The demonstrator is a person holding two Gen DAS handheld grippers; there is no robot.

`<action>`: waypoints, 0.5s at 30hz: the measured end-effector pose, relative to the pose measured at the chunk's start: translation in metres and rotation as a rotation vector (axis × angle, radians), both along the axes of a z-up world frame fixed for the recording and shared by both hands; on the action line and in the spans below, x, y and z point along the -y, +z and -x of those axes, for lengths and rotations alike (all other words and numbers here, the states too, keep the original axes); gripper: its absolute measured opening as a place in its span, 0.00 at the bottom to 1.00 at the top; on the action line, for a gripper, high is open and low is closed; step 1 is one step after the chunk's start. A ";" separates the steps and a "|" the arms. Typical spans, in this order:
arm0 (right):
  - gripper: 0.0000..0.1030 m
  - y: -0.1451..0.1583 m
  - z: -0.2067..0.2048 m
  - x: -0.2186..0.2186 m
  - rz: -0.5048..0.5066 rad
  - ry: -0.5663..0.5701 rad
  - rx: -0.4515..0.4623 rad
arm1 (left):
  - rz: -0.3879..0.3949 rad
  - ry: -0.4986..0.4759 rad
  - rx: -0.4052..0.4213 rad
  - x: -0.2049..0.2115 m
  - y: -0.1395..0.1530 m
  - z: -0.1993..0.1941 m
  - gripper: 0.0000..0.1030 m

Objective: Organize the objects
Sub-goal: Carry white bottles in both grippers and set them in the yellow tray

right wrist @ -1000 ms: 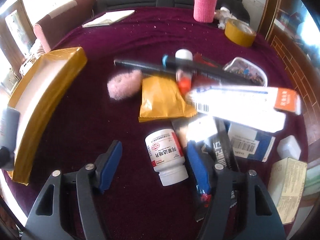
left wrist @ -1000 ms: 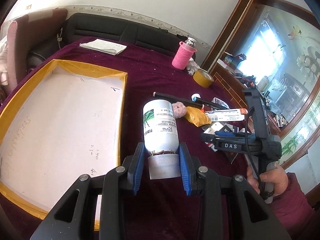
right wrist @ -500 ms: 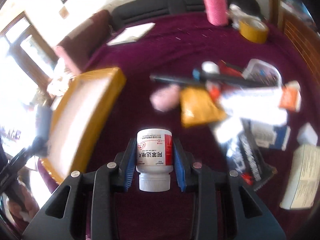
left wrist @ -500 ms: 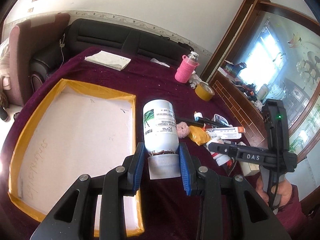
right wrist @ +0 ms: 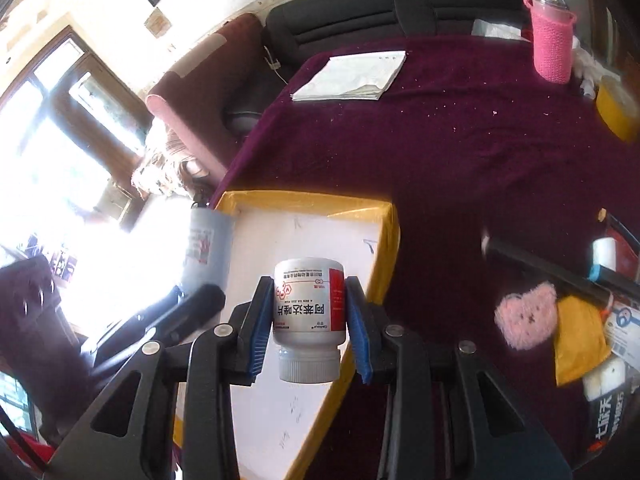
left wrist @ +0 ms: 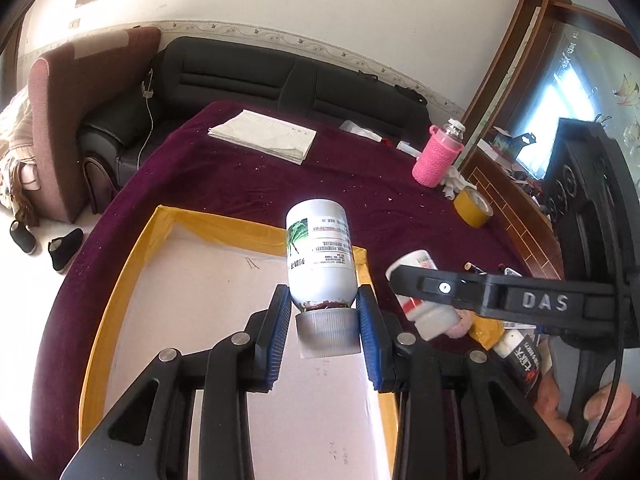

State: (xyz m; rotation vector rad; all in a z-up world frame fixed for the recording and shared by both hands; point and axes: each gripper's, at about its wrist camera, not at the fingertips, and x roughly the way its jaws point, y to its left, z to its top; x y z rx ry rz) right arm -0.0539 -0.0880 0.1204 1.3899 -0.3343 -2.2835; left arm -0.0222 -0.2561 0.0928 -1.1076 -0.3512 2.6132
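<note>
- left gripper [left wrist: 325, 322]: jaws closed on tall white bottle [left wrist: 320, 256], blue pads [left wrist: 280, 334] clamp its neck and grey cap, cap toward camera, base pointing away.
- tall white bottle has a green leaf label, held in the air over the yellow-rimmed tray [left wrist: 120, 280], which lies under and ahead of the left jaws.
- right gripper [right wrist: 309, 330]: jaws have just been closing, now clamped on small white pill bottle [right wrist: 309, 306] with red-and-white label, cap toward camera.
- small white pill bottle is lifted off the counter [right wrist: 460, 168], above the tray's near-right edge [right wrist: 390, 240].
- in left wrist view the right gripper [left wrist: 424, 300] sits right of the left jaws, with a person's hand [left wrist: 560, 408] on its handle, low right.
- in right wrist view the tall white bottle [right wrist: 208, 248] shows left of the right jaws, blurred.
- right of the right jaws: pink plush bear [right wrist: 526, 316], yellow packet [right wrist: 580, 340] and other clutter on the purple cloth.
- far ahead of the jaws: folded paper [left wrist: 264, 140], pink-sleeved bottle [left wrist: 438, 156], yellow tape roll [left wrist: 472, 208].
</note>
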 end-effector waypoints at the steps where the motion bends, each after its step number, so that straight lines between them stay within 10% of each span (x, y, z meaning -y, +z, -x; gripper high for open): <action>1: 0.32 -0.006 0.012 0.007 -0.028 -0.010 0.016 | -0.002 0.003 0.015 0.000 -0.006 0.009 0.28; 11: 0.31 -0.052 0.056 0.021 -0.115 -0.083 0.115 | -0.074 -0.003 0.151 -0.008 -0.059 0.052 0.28; 15: 0.32 -0.040 0.058 0.020 -0.155 -0.089 0.064 | -0.115 0.024 0.162 -0.003 -0.058 0.057 0.48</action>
